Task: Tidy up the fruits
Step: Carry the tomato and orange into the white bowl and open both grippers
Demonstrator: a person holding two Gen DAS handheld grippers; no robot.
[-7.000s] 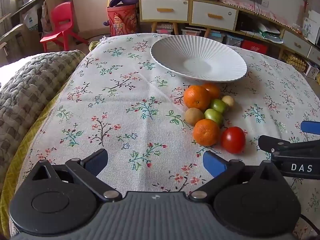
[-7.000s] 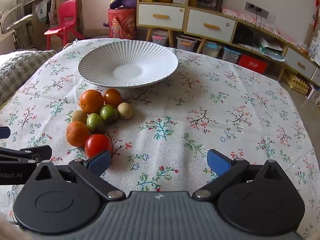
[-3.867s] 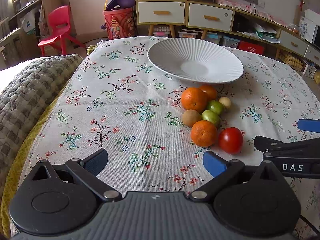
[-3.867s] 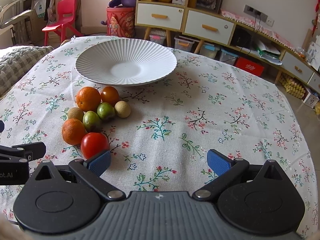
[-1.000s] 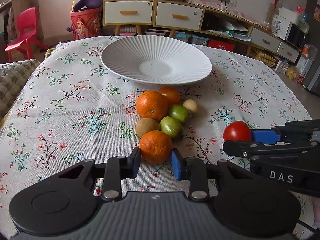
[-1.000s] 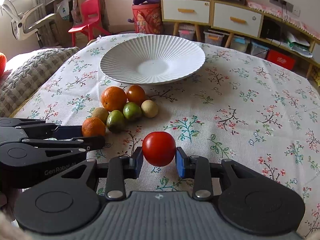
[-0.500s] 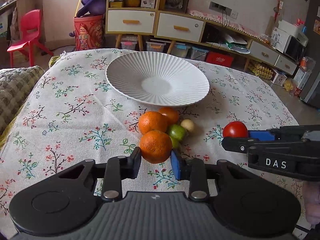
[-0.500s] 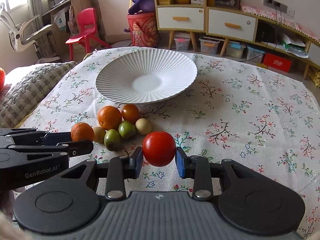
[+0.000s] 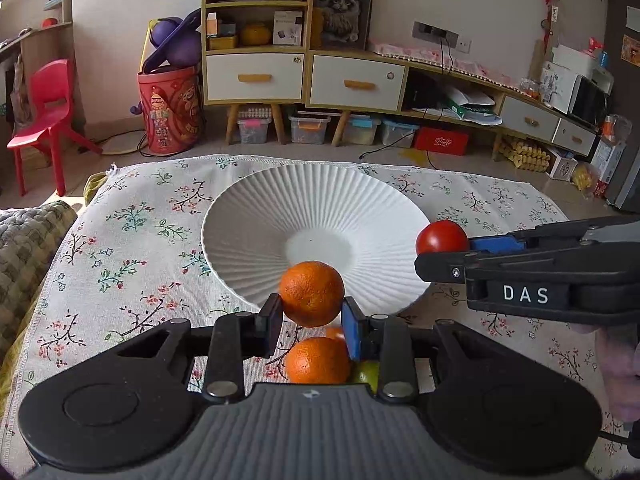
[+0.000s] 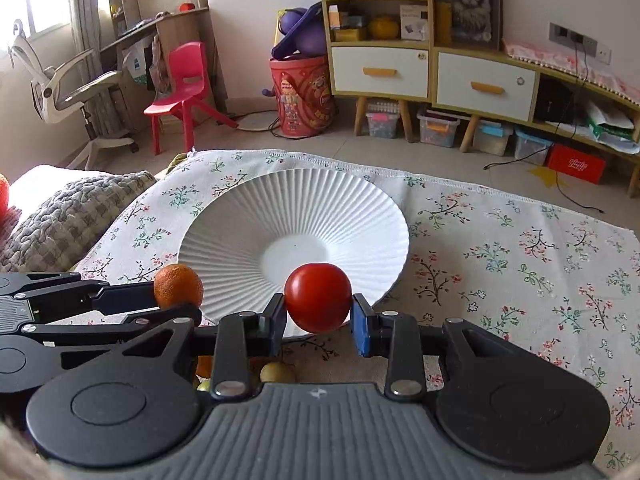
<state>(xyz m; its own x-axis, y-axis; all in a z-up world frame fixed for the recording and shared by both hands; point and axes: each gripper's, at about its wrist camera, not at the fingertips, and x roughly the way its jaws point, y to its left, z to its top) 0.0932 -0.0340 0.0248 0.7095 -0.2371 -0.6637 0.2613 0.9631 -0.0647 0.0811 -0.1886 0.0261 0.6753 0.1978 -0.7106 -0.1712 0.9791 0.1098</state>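
My left gripper [image 9: 311, 314] is shut on an orange [image 9: 311, 293], held in the air over the near rim of the white ribbed plate [image 9: 256, 216]. To its right, my right gripper [image 10: 319, 319] is shut on a red tomato [image 10: 318, 297], also lifted over the plate's [image 10: 340, 204] near edge. The tomato [image 9: 441, 237] shows in the left wrist view too, and the held orange [image 10: 178, 286] in the right wrist view. Below the grippers, on the cloth, lie another orange [image 9: 317, 360], a green fruit [image 9: 366, 374] and a small tan fruit [image 10: 277, 372], partly hidden.
The floral tablecloth [image 10: 520, 264] covers the table; its far edge runs just behind the plate. A grey knitted blanket [image 10: 68, 216] lies at the left. A red chair [image 10: 184, 92], a red bin and low cabinets stand on the floor beyond.
Both grippers have lifted and moved forward toward the plate with their fruit. The rest of the fruit pile has slid down under the grippers in both views.
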